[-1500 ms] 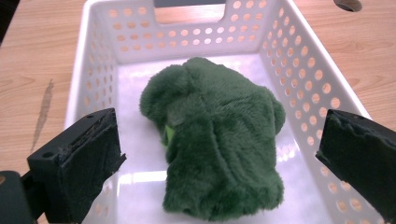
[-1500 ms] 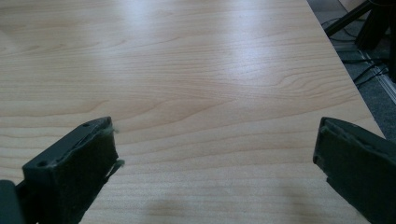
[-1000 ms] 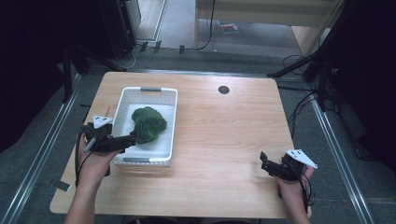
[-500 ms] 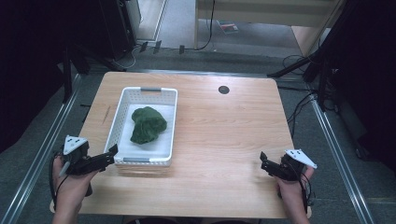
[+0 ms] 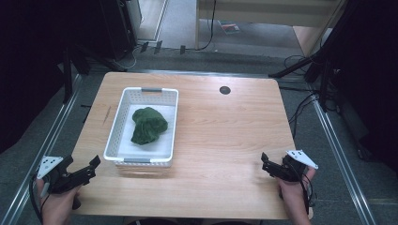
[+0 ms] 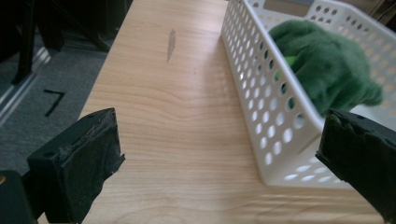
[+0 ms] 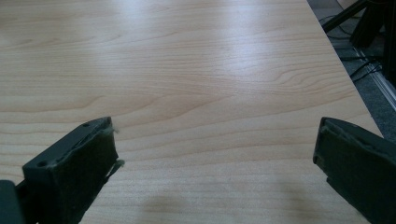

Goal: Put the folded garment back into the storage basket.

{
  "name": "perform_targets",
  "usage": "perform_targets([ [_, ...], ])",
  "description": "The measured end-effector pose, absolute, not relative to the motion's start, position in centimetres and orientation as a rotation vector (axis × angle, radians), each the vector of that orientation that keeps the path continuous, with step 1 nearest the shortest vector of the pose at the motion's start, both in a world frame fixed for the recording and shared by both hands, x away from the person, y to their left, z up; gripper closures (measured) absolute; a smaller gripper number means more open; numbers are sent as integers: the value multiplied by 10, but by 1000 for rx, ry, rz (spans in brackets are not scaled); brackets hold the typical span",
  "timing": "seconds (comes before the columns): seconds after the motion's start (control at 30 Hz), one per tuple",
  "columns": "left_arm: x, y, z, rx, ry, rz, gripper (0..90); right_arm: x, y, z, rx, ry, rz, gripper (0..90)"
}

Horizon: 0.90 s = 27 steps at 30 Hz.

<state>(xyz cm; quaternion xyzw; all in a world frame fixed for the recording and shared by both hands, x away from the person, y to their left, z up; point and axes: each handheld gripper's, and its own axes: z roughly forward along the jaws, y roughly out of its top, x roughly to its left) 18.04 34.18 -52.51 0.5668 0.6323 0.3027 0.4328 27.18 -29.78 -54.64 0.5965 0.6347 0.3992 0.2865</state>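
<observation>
1. Wooden table (image 5: 225,140) carried a white perforated plastic basket (image 5: 123,123) on its left half, long axis running away from the person, with a grey handle strip at the far and near rims.
2. A crumpled dark green cloth (image 5: 149,125) lay inside the basket, roughly mid-length and toward its right wall, resting on the white floor. In the left gripper view the cloth (image 6: 327,65) showed through and above the holed side wall of the basket (image 6: 261,88).
3. Left gripper (image 5: 92,167) was held at the near left corner of the table, just left of the basket's near end and not touching it. Jaws were spread wide, with bare tabletop (image 6: 177,140) between them in the left gripper view; nothing was held. The right-hand jaw in that view overlapped the basket's near corner in the picture; contact could not be judged.
4. Left hand (image 5: 57,206) gripped the tool from below the table edge; grey three-cornered plate (image 5: 49,165) sat on top of it.
5. Right gripper (image 5: 265,161) was held over the near right part of the table, well apart from the basket. Jaws were spread wide and empty, with wood grain (image 7: 210,116) between them.
6. Right hand (image 5: 294,197) came in from the bottom edge.
7. A small dark round hole (image 5: 225,90) sat in the tabletop near the far edge, right of the basket.
8. A short dark mark (image 6: 171,43) was on the wood left of the basket.
</observation>
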Motion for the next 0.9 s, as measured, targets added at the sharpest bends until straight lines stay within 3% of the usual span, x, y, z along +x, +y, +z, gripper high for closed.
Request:
perform_targets([
  [0.5,185,344,-552,1531,1563,819,4,272,-298,-546,1609,1686,1063,0],
  [0.67,187,348,-553,1519,1595,783,5,272,-298,-547,1612,1685,1059,0],
  [0.8,189,345,-553,1529,1640,804,59,272,-298,-547,1605,1688,1056,0],
  [0.9,189,343,-553,1542,1613,792,14,272,-297,-547,1600,1695,1049,0],
])
